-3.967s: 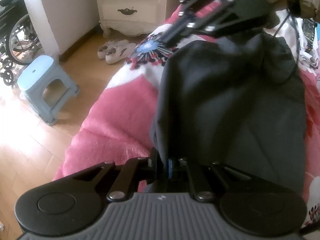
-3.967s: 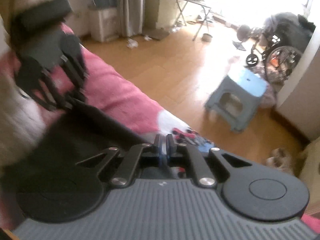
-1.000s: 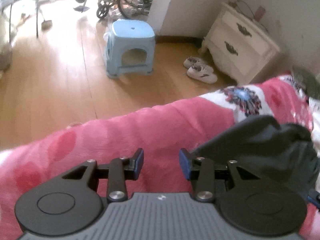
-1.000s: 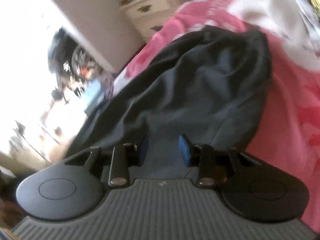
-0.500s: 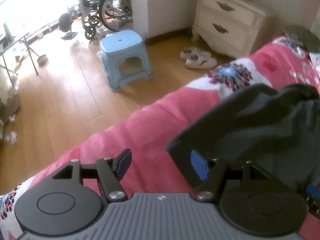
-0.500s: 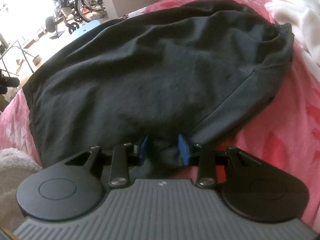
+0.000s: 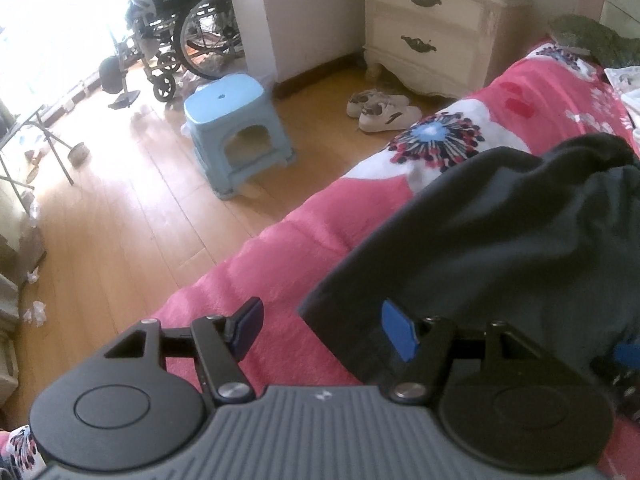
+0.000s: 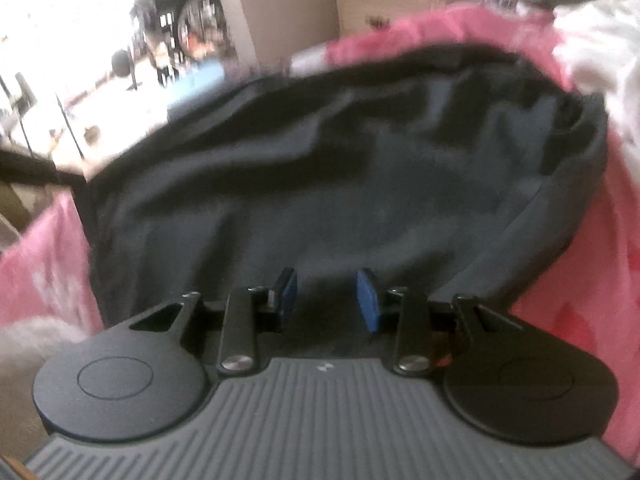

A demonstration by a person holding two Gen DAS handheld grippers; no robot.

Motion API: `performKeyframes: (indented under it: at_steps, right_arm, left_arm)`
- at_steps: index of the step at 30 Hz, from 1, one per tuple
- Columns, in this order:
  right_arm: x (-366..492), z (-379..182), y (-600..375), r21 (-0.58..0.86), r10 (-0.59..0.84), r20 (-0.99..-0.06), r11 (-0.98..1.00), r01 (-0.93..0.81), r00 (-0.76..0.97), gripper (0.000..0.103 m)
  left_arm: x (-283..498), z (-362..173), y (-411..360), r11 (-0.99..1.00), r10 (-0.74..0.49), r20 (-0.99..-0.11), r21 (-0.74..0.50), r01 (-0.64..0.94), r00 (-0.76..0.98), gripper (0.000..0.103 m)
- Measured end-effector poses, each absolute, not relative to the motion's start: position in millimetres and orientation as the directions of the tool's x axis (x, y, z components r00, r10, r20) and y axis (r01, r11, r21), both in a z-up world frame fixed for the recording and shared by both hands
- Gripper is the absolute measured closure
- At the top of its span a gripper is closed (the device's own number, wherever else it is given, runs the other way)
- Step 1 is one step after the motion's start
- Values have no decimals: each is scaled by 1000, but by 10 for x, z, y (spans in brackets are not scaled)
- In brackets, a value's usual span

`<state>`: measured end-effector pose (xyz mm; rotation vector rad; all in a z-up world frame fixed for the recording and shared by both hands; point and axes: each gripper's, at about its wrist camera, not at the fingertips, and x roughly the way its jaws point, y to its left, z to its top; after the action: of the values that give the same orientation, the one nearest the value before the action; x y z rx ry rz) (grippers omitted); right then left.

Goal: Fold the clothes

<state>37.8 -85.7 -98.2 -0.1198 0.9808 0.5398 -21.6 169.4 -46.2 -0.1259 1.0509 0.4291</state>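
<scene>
Left gripper (image 7: 322,330): jaws spread wide, nothing between them. Its blue pads (image 7: 396,334) sit low centre of the left wrist frame; the corner of the dark garment (image 7: 500,248) lies in the gap, just left of the right pad, not pinched

Right gripper (image 8: 327,300): jaws apart too, narrower gap, empty. Pads hover over the near hem of the same garment (image 8: 340,168) at bottom centre of the right wrist frame; contact with cloth not readable, view is motion-blurred

Garment: one piece, dark grey-black, spread and wrinkled on the pink blanket (image 7: 280,248). It fills the right half of the left wrist frame and the whole middle of the right wrist frame

Surface: pink fleece blanket with white patches and a red/blue flower print (image 7: 434,140), centre right. Something white (image 8: 596,40) lies on it at upper right of the right wrist frame, blurred, can't identify. A grey-green item (image 7: 588,38) sits at the top right edge of the left wrist frame

Room, left wrist view:
- wooden plank floor (image 7: 120,208), left half, strong glare upper left
- 1 light blue plastic stool (image 7: 236,128), upper centre
- 1 cream nightstand (image 7: 432,28) with 2 drawers, top right of centre
- 2 white sneakers (image 7: 384,110) on the floor in front of it
- 1 wheelchair (image 7: 180,40), top left
- a few crumpled paper scraps (image 7: 34,312) at left edge
</scene>
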Motion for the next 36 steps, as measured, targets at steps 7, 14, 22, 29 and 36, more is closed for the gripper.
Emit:
performKeyframes:
  at_steps: [7, 14, 22, 29, 36]
  right_arm:
    - [386, -969, -841, 152, 377, -819, 870, -469, 433, 71]
    - [404, -955, -743, 170, 386, -819, 870, -462, 424, 71]
    - [378, -1022, -682, 146, 357, -843, 871, -469, 402, 71]
    - [386, -1033, -669, 147, 353, -845, 875, -461, 401, 70]
    - [390, -1048, -646, 149, 352, -847, 876, -458, 399, 64]
  left_arm:
    - [-176, -557, 1698, 909, 261, -888, 93, -407, 378, 36]
    - [-162, -642, 1684, 911, 247, -904, 94, -402, 348, 36]
    - [-172, -679, 1662, 916, 251, -907, 110, -386, 338, 36]
    - [-179, -682, 1668, 917, 266, -905, 131, -377, 333, 36]
    - [-166, -691, 1656, 918, 283, -902, 156, -365, 327, 36]
